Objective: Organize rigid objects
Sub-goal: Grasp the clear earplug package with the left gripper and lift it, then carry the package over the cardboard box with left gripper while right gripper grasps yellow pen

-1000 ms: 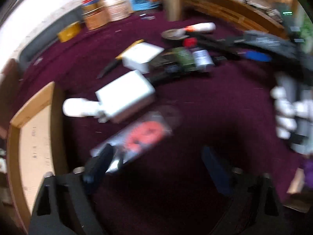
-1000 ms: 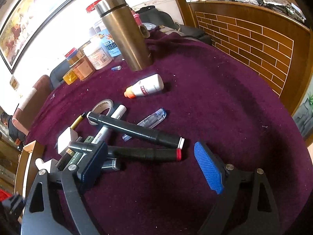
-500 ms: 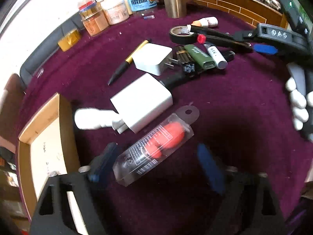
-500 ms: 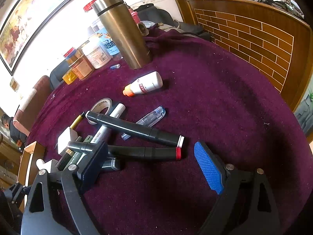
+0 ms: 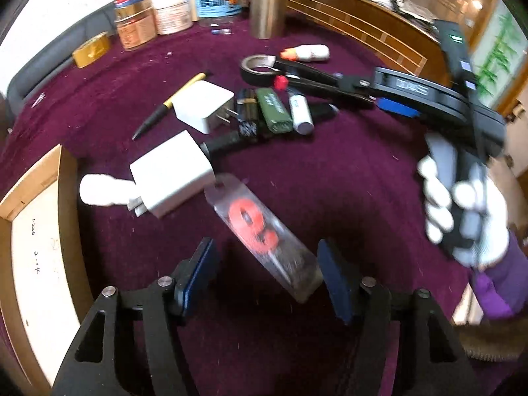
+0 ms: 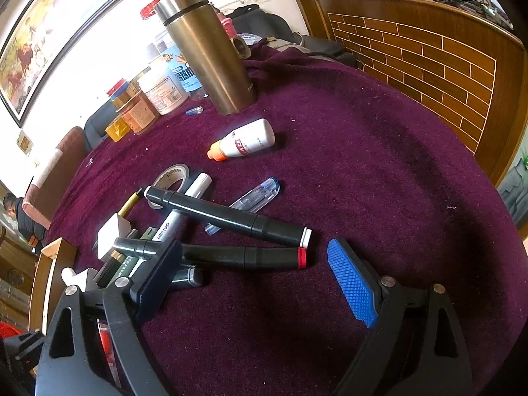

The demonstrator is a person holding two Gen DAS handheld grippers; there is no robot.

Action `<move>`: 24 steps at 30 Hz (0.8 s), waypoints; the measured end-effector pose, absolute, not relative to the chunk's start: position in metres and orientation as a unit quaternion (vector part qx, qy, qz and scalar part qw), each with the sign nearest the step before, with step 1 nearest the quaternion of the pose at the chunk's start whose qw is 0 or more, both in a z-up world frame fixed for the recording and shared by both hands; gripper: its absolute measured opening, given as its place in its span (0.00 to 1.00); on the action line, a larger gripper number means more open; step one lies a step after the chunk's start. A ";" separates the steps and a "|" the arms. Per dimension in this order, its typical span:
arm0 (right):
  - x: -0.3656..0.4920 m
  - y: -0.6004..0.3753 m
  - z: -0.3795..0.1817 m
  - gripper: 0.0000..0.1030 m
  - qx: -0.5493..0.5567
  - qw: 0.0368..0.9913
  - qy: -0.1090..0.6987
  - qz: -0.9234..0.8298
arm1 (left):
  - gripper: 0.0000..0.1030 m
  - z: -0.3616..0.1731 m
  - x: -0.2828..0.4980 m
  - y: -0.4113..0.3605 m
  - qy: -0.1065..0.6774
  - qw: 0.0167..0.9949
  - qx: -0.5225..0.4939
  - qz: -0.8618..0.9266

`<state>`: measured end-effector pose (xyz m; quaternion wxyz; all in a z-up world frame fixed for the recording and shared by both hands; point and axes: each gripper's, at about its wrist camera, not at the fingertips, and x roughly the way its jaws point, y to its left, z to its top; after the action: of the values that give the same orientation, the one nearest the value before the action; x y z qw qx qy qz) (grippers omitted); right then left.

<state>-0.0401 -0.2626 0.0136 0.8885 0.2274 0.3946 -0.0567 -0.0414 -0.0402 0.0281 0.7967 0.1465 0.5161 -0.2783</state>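
Purple velvet tablecloth (image 5: 346, 171), scattered with small items. Left gripper (image 5: 267, 265) pointing down at a clear packet with a red piece inside (image 5: 264, 231), jaws just closing, packet lying slantwise between the pads, one end touching the right pad, left pad clear: not yet clamped. White charger (image 5: 171, 173) just beside the packet. Right gripper (image 6: 254, 274) wide apart, empty, near two black markers (image 6: 231, 217). Wooden tray (image 5: 33, 194) at the left edge.
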 end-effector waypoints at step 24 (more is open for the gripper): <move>-0.044 -0.254 0.071 0.88 0.109 0.909 0.402 -0.015 | 0.22 0.059 -0.080 0.046 0.438 0.871 -0.062 -0.213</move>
<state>-0.0438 -0.2545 0.0706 0.9090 0.1092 0.4020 -0.0146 -0.0800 0.0461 0.0593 0.8713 -0.0624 0.4379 -0.2129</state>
